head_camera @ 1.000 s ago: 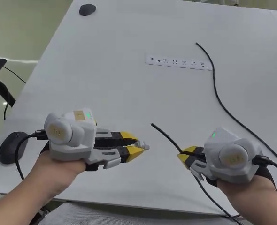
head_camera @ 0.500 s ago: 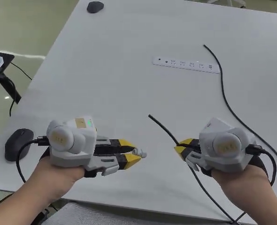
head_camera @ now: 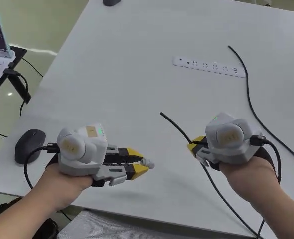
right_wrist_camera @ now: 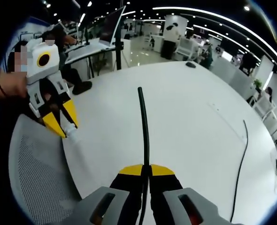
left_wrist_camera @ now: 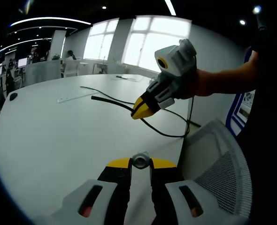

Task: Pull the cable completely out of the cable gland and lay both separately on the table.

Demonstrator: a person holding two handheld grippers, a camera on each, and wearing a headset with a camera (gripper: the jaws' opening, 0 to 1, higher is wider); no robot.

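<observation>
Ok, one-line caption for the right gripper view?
Right gripper clamps the black cable, free end out over the white table, while the left gripper holds the separated cable gland.

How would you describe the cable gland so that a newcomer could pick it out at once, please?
Start at the near edge of the white table, where two hand-held claws face each other. The cable gland is the small pale grey fitting pinched between the yellow tips of the left claw. Unlike the long black cable in the right claw, it is short, stubby and light.
</observation>
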